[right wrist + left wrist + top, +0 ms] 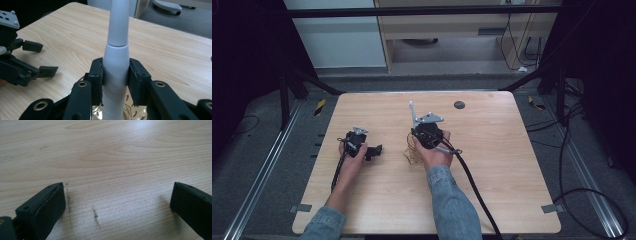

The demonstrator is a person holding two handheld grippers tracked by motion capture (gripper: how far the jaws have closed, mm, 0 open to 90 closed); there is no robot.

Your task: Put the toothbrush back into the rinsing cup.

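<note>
My right gripper (421,131) (116,77) is shut on a white tapered handle (413,112) (117,50). The handle rises from between the jaws and points away toward the far side of the wooden table (492,150). Under the right hand lies a crinkled golden see-through wrapper (411,156) (131,110). Left of it, my left gripper (375,150) (117,197) (47,58) rests low over the table. Its jaws stand wide apart and hold nothing, with bare wood (112,152) between them.
A small dark round cap (459,104) sits in the tabletop near its far edge. Thick black cable (474,190) trails from the right gripper toward the table's front. Dark frame legs and floor cables surround the table.
</note>
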